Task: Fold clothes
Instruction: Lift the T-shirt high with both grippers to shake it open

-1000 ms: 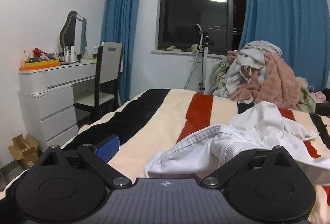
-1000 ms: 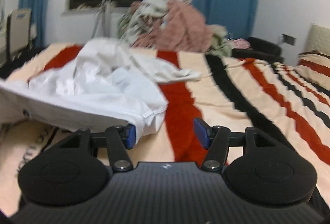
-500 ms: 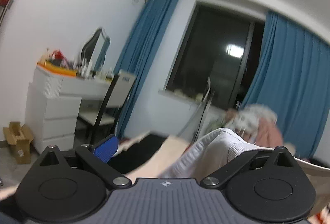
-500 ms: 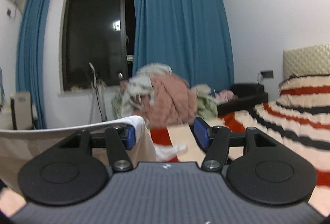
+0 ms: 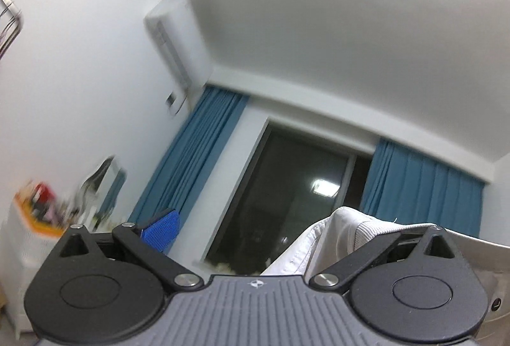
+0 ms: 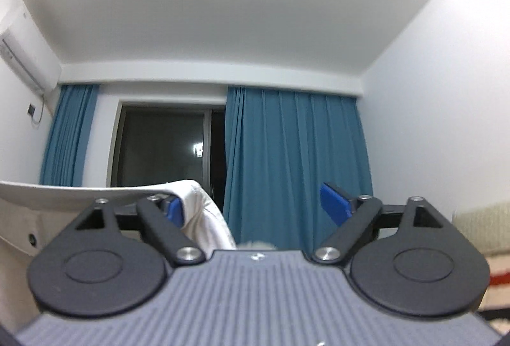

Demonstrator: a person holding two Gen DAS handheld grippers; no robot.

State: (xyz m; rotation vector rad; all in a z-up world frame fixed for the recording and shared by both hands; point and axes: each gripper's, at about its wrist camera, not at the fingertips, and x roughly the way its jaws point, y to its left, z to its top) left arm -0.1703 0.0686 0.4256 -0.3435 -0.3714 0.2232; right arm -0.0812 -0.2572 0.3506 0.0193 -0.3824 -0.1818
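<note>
So both cameras go from looking across the striped bed a second ago to staring up at the ceiling, blue curtains (image 6: 296,167) and dark window (image 5: 296,202), meaning the white garment (image 5: 322,244) is now lifted right off the bed and hanging in the air between the two grippers. On the left gripper (image 5: 277,237) the cloth is draped over the right-hand finger, with the other blue pad standing well away, so the jaws look wide and I can't tell if anything's actually pinched. The right gripper (image 6: 259,209) is opening its jaws now: the white hem (image 6: 204,218) sits against the left-hand pad only, the other pad clear of it. My read: it's a shake-out or spread before laying it flat, and that right corner could slip free.
</note>
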